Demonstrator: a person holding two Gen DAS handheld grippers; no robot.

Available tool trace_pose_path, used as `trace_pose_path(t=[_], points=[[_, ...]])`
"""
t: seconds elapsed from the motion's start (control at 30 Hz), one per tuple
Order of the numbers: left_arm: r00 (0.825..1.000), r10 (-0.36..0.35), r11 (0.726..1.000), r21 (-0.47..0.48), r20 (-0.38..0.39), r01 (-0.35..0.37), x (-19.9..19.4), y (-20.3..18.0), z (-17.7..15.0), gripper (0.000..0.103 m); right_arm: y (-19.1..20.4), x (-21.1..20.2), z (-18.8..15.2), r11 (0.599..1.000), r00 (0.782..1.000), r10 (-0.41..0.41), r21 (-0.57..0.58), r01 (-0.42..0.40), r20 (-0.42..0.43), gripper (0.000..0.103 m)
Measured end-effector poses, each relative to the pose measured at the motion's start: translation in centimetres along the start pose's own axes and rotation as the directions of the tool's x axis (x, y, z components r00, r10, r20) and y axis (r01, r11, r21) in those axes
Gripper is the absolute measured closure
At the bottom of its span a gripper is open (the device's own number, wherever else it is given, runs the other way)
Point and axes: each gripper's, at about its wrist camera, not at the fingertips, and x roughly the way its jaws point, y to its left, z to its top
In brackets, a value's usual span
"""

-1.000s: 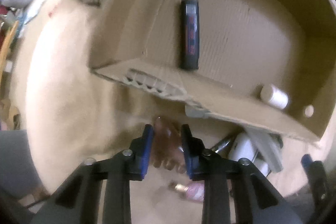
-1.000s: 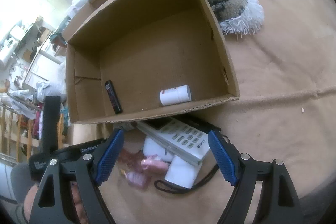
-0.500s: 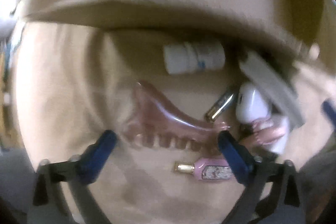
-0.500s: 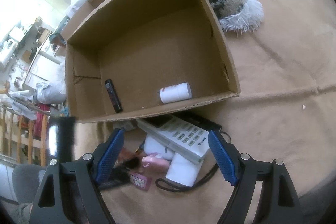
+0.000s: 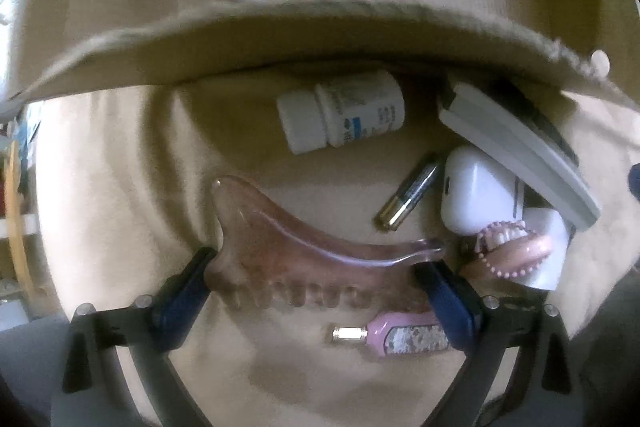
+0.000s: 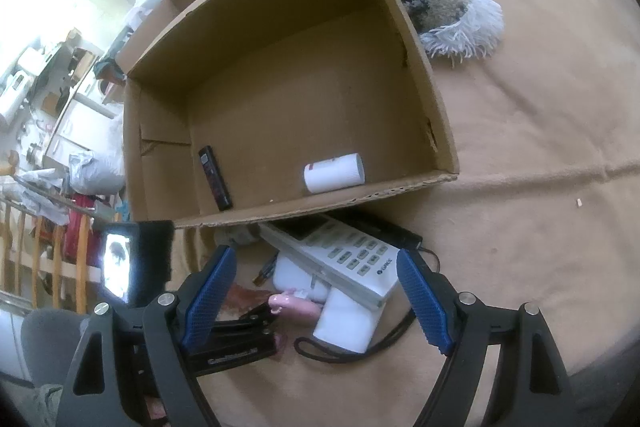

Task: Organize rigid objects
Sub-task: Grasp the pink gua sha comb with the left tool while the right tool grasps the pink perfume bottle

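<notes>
Left gripper (image 5: 316, 281), jaws just spread wide, straddles the pink comb (image 5: 304, 259) lying crosswise on the tan blanket (image 5: 120, 187), teeth toward the camera, before the cardboard box (image 5: 280, 39).

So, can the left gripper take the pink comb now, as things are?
Probably yes. The left gripper is open, pointing down, its fingers either side of the pink comb. Nothing lies over the comb; the battery is apart from it.
</notes>
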Motion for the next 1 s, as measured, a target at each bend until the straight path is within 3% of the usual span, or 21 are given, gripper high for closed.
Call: trace_pose_path(t=[0.3,0.5,0.6,0.73,0.8,1.0], points=[[0.994,0.023,0.997,-0.078,0.104,-0.015,-6.4,5.8,-0.5,0.005,-0.1,0.3,-0.6,1.0,1.0,0.002,0.001,-0.002,-0.029,0.016],[0.975,0.043,0.988,-0.157,0.216,-0.009,-11.0,10.2,-3.0,0.005,1.3,1.2,-1.9,0.999,0.995,0.027,-0.018,-0.029,-0.096,0.016],[0.972,0.024,0.981,-0.194,0.235,0.023,-10.8,11.3,-4.0,0.005,2.5,2.4,-3.6,0.989,0.969,0.147,0.056,-0.139,-0.198,0.016],[0.971,0.012,0.975,-0.22,0.24,0.042,-9.6,13.1,-5.7,0.005,4.6,4.3,-5.8,0.978,0.931,0.205,0.104,-0.181,-0.303,0.016],[0.971,0.006,0.974,-0.221,0.239,0.049,-10.1,13.9,-5.8,0.005,5.4,5.0,-6.3,0.978,0.926,0.201,0.119,-0.171,-0.321,0.016],[0.97,-0.001,0.977,-0.208,0.243,0.053,-9.5,13.8,-5.9,0.005,6.7,7.5,-6.2,0.992,0.936,0.072,0.121,-0.031,-0.344,0.016]])
